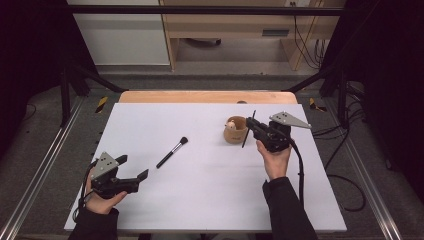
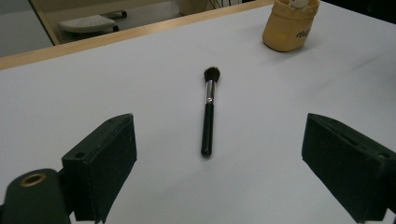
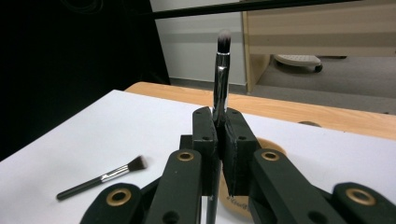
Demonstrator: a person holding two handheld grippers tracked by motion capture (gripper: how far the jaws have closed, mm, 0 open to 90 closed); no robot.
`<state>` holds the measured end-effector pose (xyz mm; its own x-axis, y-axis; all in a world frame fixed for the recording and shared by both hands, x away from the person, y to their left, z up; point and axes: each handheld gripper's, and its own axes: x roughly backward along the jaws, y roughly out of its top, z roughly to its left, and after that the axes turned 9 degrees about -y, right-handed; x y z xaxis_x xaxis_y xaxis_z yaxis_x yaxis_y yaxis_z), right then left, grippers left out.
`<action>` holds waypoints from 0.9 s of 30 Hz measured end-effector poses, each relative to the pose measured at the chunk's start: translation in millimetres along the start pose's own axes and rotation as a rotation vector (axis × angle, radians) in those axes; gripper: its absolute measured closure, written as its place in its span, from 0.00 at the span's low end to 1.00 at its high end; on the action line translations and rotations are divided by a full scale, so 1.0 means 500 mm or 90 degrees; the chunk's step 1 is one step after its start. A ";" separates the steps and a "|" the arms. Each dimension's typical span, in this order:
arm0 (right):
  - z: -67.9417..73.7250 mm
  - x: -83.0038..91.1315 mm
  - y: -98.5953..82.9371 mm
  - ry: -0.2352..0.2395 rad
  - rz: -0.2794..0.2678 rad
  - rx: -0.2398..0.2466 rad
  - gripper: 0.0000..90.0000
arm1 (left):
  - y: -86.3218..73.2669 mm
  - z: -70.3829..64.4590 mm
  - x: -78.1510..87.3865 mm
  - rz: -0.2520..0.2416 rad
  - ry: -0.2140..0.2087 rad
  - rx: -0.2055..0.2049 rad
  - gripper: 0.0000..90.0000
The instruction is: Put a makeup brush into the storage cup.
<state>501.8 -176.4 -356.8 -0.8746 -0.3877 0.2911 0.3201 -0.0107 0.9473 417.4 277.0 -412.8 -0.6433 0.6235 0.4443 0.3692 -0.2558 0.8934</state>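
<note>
Brush (image 3: 221, 79) stands upright, squeezed tight in our right claw (image 1: 251, 126) beside the cup (image 1: 235, 131). Our left claw (image 1: 134, 169) gapes wide, holding nothing, near another brush (image 1: 172, 152).

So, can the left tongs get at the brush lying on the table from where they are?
Probably yes. The left tongs are open and face the lying brush, with nothing but bare white table between them. The right tongs, shut on a second brush, sit off by the tan cup.

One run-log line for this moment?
right hand-held gripper: shut on slim brush, beside holder | left hand-held gripper: open, facing black brush
</note>
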 end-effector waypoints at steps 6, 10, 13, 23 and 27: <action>-0.005 -0.022 0.014 -0.022 -0.008 0.001 0.94 | -0.001 0.000 -0.001 -0.002 -0.001 0.002 0.11; -0.011 -0.035 0.023 -0.038 -0.010 0.001 0.94 | 0.000 0.001 0.000 -0.002 -0.001 0.000 0.11; -0.012 -0.044 0.031 -0.047 -0.016 0.005 0.94 | 0.000 0.001 0.000 -0.001 -0.001 0.000 0.11; -0.014 -0.082 0.052 -0.076 -0.026 0.007 0.94 | -0.001 0.000 -0.002 0.001 -0.005 -0.001 0.11; -0.013 -0.096 0.055 -0.083 -0.029 0.004 0.94 | 0.000 0.000 -0.003 0.001 -0.006 -0.003 0.11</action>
<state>554.8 -164.1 -345.8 -0.9285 -0.2631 0.2621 0.2767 -0.0191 0.9608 418.0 276.1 -413.5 -0.6366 0.6298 0.4451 0.3672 -0.2599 0.8931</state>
